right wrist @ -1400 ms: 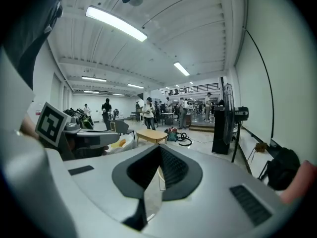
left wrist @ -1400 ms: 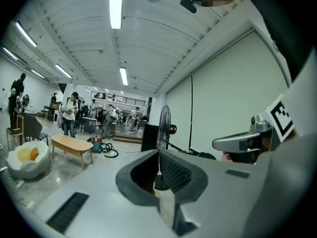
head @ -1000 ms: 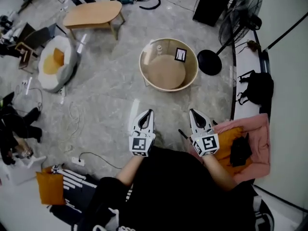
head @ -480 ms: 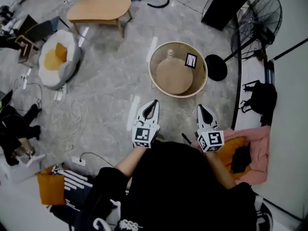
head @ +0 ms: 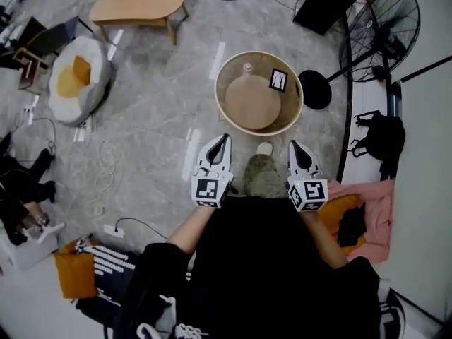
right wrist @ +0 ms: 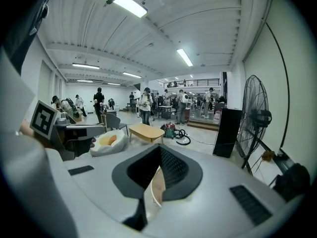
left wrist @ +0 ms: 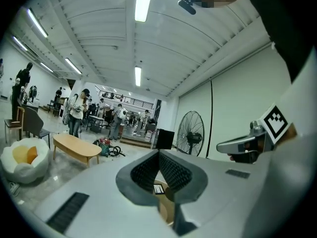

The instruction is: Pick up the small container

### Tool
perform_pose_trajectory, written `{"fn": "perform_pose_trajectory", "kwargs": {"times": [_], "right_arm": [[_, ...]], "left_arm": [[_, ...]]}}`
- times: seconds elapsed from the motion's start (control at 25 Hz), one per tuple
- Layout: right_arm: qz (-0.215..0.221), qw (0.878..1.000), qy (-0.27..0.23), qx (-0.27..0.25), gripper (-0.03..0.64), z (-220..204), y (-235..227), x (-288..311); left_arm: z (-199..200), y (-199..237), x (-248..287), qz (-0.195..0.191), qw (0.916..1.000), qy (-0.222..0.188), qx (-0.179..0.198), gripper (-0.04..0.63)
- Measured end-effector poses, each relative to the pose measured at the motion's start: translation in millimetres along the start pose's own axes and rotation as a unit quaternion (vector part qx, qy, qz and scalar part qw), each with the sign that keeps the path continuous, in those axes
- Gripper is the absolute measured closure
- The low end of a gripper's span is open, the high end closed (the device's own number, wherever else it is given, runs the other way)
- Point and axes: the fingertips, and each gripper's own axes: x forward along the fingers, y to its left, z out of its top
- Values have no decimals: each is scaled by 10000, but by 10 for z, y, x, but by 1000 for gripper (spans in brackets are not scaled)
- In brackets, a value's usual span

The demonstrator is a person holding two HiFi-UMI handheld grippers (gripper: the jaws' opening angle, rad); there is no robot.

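A small pale container (head: 247, 69) stands inside a round wooden tub (head: 224, 68), near its far wall, beside a black-and-white marker card (head: 278, 80). Both grippers hover over the floor short of the tub's near rim, well apart from the container. My left gripper (head: 224, 139) is shut and empty; in the left gripper view its jaws (left wrist: 159, 152) meet, with the marker card (left wrist: 159, 188) showing below them. My right gripper (head: 293, 145) is also shut with nothing in it (right wrist: 160, 147). A leg and shoe (head: 265, 150) show between the two grippers.
A low wooden table (head: 141, 4) and a white cushion bed (head: 76, 83) lie at the far left. A floor fan (head: 381, 27) with round base (head: 314, 90) stands right of the tub. Pink and orange cloth (head: 360, 203) lies at the right, and cables (head: 106, 171) at the left.
The person has stepped toward the tub, which now sits closer to the grippers. A leg and shoe have come into view between them. Both grippers stay shut.
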Motion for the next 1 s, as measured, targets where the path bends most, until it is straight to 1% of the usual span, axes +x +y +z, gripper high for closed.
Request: {"fn": "perform_pose_trajectory", "kwargs": {"times": [0.12, 0.24, 0.32, 0.4, 0.48, 0.56, 0.68, 0.8, 0.84, 1.0], "right_arm": [[201, 9997, -104, -74, 601, 86, 28, 163], [501, 9973, -292, -455, 601, 190, 27, 347], [681, 9953, -421, -552, 601, 252, -87, 509], [786, 9944, -446, -548, 601, 297, -302, 705], [790, 9950, -463, -387, 601, 402, -603, 894], [793, 9953, -526, -180, 601, 479, -910, 1051], [787, 9962, -357, -102, 601, 379, -1261, 1291], [869, 9958, -230, -183, 601, 354, -1523, 1458], [895, 9955, -225, -235, 601, 360, -1609, 1505], [1036, 9943, -236, -126, 601, 362, -1972, 1729]], "left_arm": [[-71, -23, 93, 90, 9999, 64, -15, 572], [-111, -77, 237, 169, 9998, 97, -23, 571], [-137, -120, 423, 224, 9997, 90, 7, 571], [-124, -132, 644, 354, 9993, 91, 14, 572], [-28, -137, 864, 491, 9988, 22, -57, 572], [49, -196, 1090, 471, 9989, -46, -22, 572], [-25, -258, 1450, 396, 9990, 105, 164, 572], [-27, -328, 1772, 379, 9993, 77, 21, 571], [-30, -362, 1871, 382, 9992, 91, 42, 572], [-160, -380, 2276, 609, 9973, 405, 97, 571]]}}
